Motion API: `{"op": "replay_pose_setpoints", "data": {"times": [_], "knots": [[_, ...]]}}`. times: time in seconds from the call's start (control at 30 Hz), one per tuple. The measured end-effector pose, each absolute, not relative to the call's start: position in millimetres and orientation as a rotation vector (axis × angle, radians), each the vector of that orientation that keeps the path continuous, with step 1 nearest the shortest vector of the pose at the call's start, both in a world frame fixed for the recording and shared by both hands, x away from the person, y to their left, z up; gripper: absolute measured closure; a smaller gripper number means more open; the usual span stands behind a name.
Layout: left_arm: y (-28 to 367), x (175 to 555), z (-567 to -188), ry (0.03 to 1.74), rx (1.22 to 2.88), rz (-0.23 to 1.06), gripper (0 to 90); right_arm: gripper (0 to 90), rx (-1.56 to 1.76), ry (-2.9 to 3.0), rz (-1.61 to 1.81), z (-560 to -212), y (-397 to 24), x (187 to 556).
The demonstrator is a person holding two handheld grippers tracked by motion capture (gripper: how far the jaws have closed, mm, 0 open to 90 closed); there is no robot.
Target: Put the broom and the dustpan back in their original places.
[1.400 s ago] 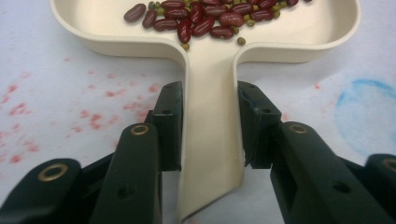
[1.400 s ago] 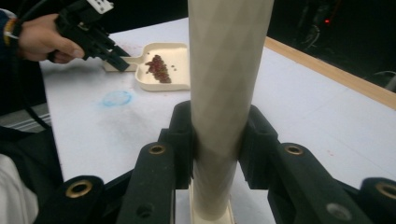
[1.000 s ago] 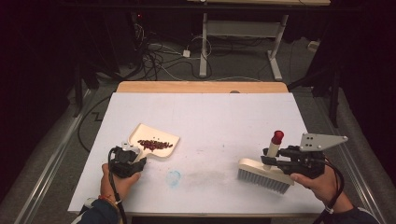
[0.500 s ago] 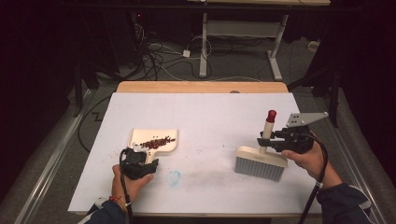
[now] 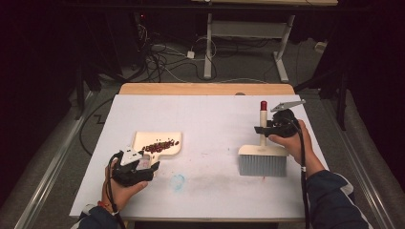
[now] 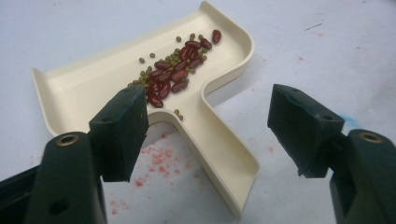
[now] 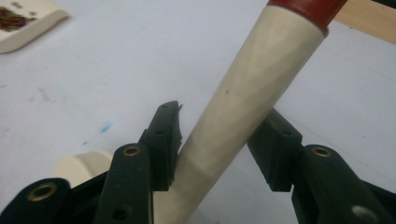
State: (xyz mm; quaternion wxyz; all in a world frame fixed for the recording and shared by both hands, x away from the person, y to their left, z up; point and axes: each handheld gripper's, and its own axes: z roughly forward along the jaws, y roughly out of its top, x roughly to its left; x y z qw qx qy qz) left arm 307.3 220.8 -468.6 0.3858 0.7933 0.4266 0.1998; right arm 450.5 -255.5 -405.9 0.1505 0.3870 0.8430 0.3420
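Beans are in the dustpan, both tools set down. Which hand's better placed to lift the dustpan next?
Left. The left gripper has just opened, its fingers still straddling the dustpan handle. The right gripper is across the table with the brush handle between its just-opening fingers.

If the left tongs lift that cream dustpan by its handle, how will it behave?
Probably stiff and light: the dustpan looks like thin moulded plastic. The beans lie loose near its back wall and would likely roll out of the open front if it tips forward. The smooth handle may slip in the open left tongs.

Bare table [image 5: 215, 119] between dustpan [image 5: 160, 143] and brush [image 5: 262, 157]
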Motion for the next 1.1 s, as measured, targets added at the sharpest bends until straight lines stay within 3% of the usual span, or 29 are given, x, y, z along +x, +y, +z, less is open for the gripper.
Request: {"op": "replay_pose_setpoints", "data": {"times": [0.37,0.8,1.1], "knots": [[215,292,-470,0.963,2.086,0.550,25.5,50.2,1.158,2.320,0.868,-430,-230,473],[214,293,-472,0.948,2.094,0.559,25.4,45.7,1.163,2.191,0.981,-434,-225,466],[216,292,-471,0.953,2.101,0.573,25.4,33.2,1.121,2.124,1.052,-424,-222,453]]}}
